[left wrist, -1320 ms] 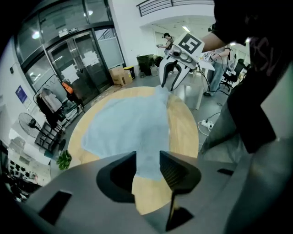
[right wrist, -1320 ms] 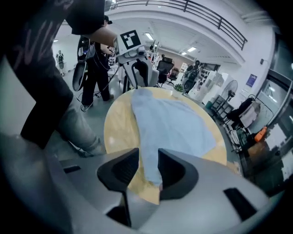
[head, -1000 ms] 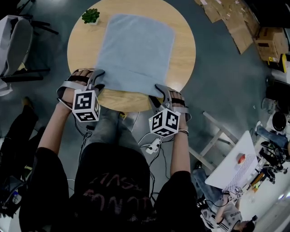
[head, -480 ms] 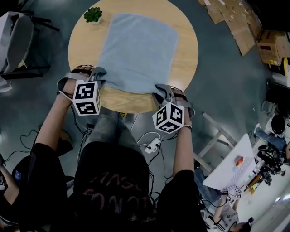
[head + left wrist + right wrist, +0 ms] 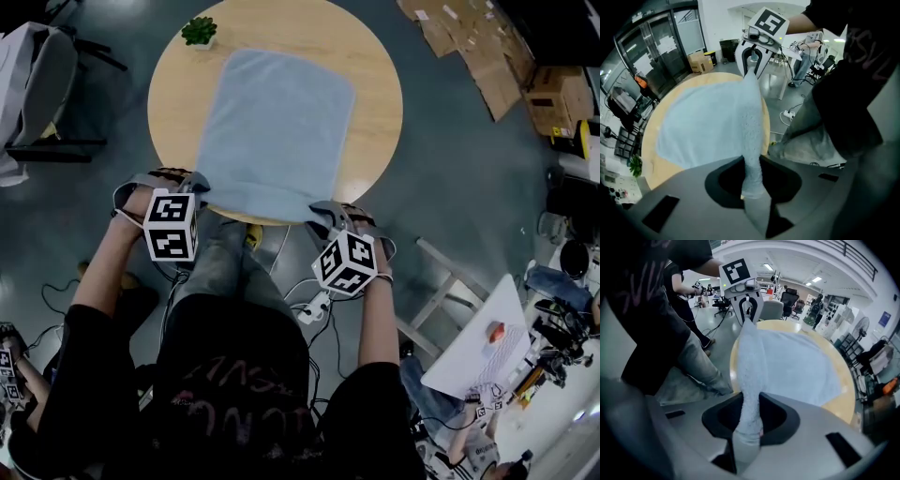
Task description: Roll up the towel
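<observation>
- My left gripper (image 5: 192, 183) is clamped on the near-left corner of the towel (image 5: 277, 131). The jaws have just been closing and now stand narrow, with the cloth pinched between them.
- In the left gripper view, the pinched corner rises out of the jaws as a thick, bunched ridge of terry.
- My right gripper (image 5: 328, 214) has the near-right corner the same way. Its jaws have also just been closing, and they are drawn in tight on a fold of the cloth.
- Both grippers point steeply down at the near edge of the table (image 5: 375, 66), one at each end of the towel's near hem.
- The hem runs taut from one gripper to the other. In each gripper view I can see the other gripper at the far end of that raised ridge.
- The rest of the towel lies flat and spread across the middle of the round wooden table. Bare wood shows along the left, right and far edges.
- The towel is pale blue-grey and is not rolled anywhere; the only gathered parts are the two gripped corners.
- A small potted plant (image 5: 199, 31) stands at the far-left edge of the table, just beside the towel's far-left corner but not touching it.
- Flattened cardboard (image 5: 469, 47) lies on the floor beyond the table's far-right edge.
</observation>
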A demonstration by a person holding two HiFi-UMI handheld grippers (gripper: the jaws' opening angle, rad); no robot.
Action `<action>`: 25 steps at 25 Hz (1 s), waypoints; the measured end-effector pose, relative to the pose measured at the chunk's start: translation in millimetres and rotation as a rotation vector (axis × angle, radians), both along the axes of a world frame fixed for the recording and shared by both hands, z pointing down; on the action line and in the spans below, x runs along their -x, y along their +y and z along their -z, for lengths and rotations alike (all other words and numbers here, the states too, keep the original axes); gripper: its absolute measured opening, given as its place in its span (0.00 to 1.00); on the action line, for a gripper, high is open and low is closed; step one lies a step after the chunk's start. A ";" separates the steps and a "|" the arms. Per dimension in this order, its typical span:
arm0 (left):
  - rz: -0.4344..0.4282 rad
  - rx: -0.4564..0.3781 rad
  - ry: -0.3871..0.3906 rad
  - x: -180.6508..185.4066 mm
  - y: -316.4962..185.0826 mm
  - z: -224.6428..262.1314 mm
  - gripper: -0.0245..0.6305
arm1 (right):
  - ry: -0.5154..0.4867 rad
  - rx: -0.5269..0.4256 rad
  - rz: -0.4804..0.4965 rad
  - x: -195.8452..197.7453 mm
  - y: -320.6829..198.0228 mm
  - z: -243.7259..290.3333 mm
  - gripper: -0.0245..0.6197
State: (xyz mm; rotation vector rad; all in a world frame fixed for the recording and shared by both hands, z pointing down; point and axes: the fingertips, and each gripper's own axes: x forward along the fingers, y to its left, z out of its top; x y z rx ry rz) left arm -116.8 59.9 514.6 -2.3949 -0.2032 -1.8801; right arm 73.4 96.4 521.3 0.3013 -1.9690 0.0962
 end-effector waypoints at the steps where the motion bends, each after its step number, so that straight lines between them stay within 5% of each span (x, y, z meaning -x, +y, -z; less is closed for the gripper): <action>1: 0.006 0.031 0.000 0.7 7.2 -1.0 0.18 | -0.011 0.029 -0.004 1.0 8.4 -1.6 0.19; 11: 0.164 0.071 0.105 -3.6 -27.4 -1.1 0.22 | -0.065 0.028 -0.115 -9.5 -25.4 -2.1 0.23; 25: 0.194 -0.029 0.142 -11.3 -99.0 -3.0 0.24 | -0.094 0.000 -0.202 -21.0 -85.3 -4.1 0.25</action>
